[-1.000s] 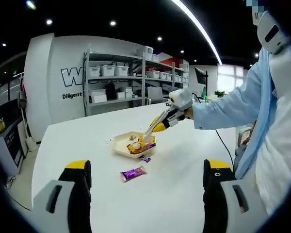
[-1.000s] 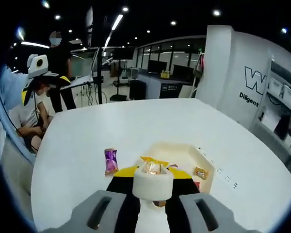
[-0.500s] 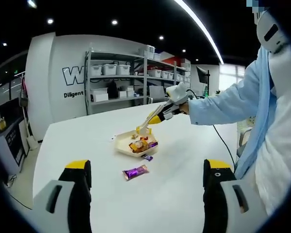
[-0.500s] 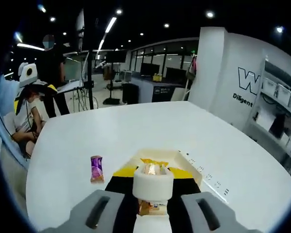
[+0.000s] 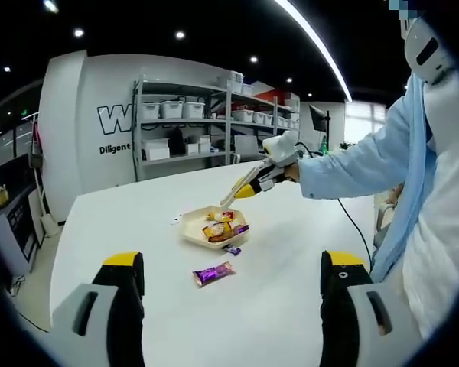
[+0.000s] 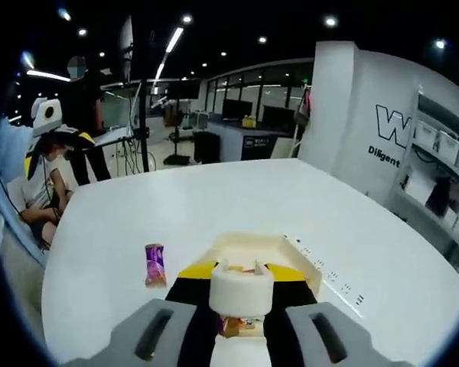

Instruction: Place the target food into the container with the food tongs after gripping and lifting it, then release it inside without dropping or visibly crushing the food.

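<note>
A cream container (image 5: 196, 232) sits mid-table with several wrapped snacks (image 5: 220, 228) inside. My right gripper (image 5: 269, 177) is shut on the handle of white food tongs (image 5: 234, 195), whose tips hang just above the container's far rim. In the right gripper view the tongs (image 6: 241, 284) stick out from my right gripper (image 6: 241, 300) over the container (image 6: 249, 245), tips apart with nothing between them. An orange snack (image 6: 229, 326) lies below. A purple packet (image 5: 213, 273) (image 6: 154, 264) rests on the table outside. My left gripper (image 5: 229, 306) is open and held back near the table's edge.
A small purple wrapper (image 5: 230, 249) lies beside the container. The white table (image 5: 291, 252) is wide and bare around them. Shelving with bins (image 5: 187, 122) stands behind it. A seated person (image 6: 46, 180) and a standing person (image 6: 88, 99) are past the table's far side.
The orange wrapped snack that sat between the tong tips is gone from them and lies in the container. The tongs have risen a little.
</note>
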A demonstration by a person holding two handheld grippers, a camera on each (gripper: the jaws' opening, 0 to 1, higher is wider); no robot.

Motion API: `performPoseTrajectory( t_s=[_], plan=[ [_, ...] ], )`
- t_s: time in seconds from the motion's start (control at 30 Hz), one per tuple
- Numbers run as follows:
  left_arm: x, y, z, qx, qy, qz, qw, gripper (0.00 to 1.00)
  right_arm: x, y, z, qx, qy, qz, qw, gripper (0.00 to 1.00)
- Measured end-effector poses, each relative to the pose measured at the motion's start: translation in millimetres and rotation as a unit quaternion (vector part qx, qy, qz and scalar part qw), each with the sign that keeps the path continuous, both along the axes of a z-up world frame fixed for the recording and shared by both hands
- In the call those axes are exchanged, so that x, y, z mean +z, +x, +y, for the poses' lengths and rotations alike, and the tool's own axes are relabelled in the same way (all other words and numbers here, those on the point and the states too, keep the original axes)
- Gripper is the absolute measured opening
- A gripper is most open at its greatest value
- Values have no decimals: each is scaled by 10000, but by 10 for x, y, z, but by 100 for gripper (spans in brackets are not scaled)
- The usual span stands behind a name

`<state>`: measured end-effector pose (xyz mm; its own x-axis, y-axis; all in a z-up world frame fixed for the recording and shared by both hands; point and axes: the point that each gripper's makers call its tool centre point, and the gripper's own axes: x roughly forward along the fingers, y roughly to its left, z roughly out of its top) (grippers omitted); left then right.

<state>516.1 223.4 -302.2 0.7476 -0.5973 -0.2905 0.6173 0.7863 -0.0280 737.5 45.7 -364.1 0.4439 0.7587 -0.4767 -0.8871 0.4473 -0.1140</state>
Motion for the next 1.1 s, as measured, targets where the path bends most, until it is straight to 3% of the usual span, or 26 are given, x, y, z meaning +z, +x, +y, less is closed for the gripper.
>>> performPoseTrajectory(
  t_s=[0.37,0.67,1.1],
  plan=[
    [-8,-24,-30,-29,-26,-19,10000,93,-80,-419,140,169,38,145,9997,13],
    [-2,-67,-50,-51,-31,-35,10000,93,-250,-723,164,241,47,361,9990,14],
    [12,-139,-78,-102,-43,-54,9999,93,-463,-872,101,109,-16,579,9983,14]
  ],
)
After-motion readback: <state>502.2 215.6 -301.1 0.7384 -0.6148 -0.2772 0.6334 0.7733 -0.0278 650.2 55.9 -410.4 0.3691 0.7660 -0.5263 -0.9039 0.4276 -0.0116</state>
